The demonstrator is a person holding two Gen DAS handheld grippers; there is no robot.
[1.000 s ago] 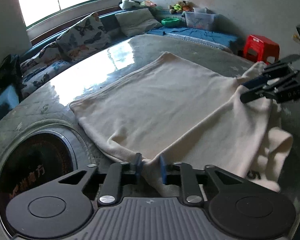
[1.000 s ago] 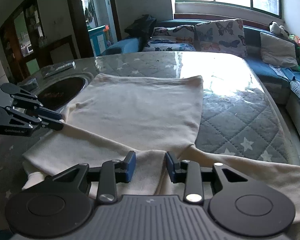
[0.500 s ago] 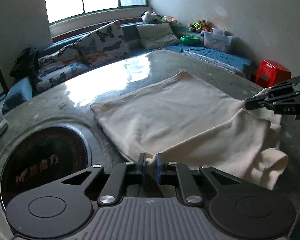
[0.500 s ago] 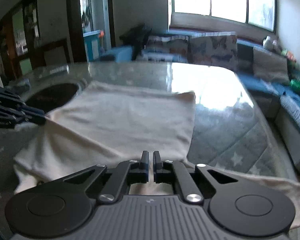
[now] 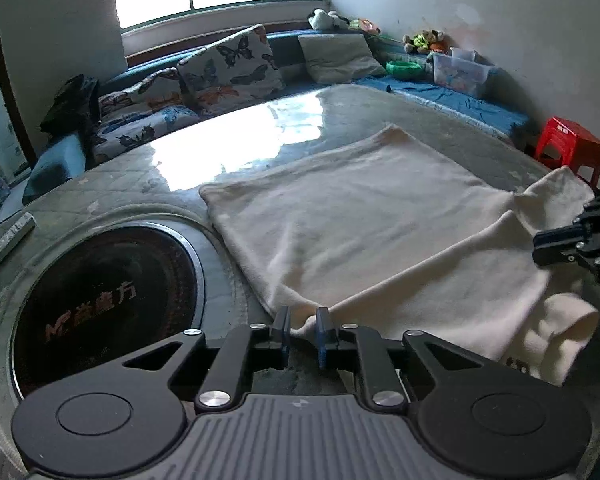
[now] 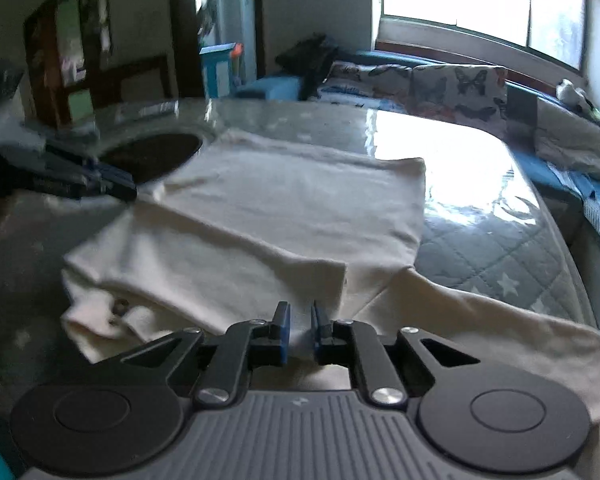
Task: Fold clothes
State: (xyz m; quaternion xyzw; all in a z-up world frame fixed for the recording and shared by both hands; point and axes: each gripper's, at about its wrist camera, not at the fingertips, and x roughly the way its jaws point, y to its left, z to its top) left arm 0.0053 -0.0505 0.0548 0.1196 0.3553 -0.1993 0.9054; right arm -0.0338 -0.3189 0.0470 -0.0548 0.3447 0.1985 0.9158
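A cream long-sleeved top [image 5: 364,216] lies spread on the quilted grey table [image 5: 260,120], its near part folded over the body. My left gripper [image 5: 302,330] has its jaws a little apart at the folded edge, the cloth corner lying between them. My right gripper [image 6: 299,330] is also slightly open, low over the cloth [image 6: 260,232] at the fold's other end. The right gripper shows at the right edge of the left wrist view [image 5: 572,240]. The left gripper shows at the left of the right wrist view [image 6: 100,182]. One sleeve [image 6: 500,320] trails right.
A round dark cooktop [image 5: 100,292] is set into the table left of the top. A sofa with butterfly cushions [image 5: 228,72] runs behind the table. A red stool [image 5: 568,144] stands at the right. A flat grey remote-like object [image 5: 8,240] lies at the table's left edge.
Both grippers were shut on the cloth half a second ago and have now opened a little. The lifted fold has been laid down flat over the body of the top.
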